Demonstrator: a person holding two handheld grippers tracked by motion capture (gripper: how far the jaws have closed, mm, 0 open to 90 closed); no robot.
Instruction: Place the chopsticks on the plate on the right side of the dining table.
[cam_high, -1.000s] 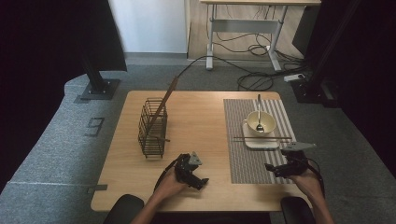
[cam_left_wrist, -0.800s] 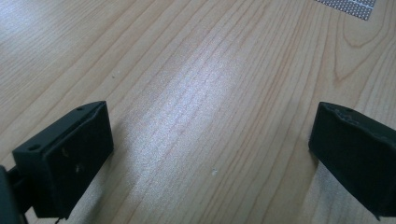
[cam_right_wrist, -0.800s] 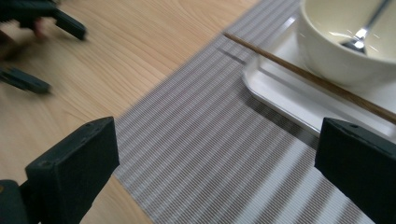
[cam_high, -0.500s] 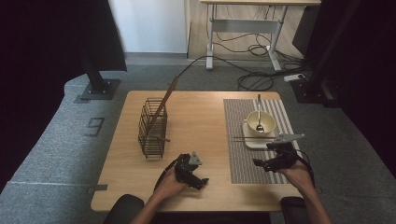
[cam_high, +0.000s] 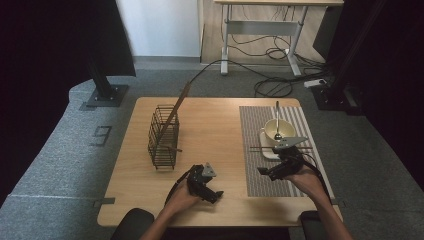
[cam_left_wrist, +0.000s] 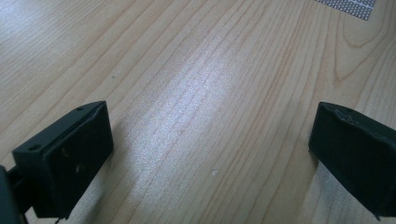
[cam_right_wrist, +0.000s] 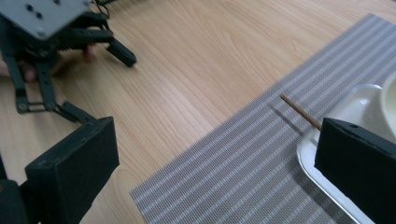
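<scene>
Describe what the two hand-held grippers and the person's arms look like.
Both are black linkage frames ending in two blocky black jaws. The left hand-held gripper and right hand-held gripper each carry a grey three-cornered plate with small holes on top. A dark cable trails from each. The forearms are bare, with no sleeves in view.

The left gripper (cam_high: 209, 187) lay low near the person's body, its jaws spread wide. The right gripper (cam_high: 270, 171) hovered further forward, jaws likewise parted, pointing toward the left one.
</scene>
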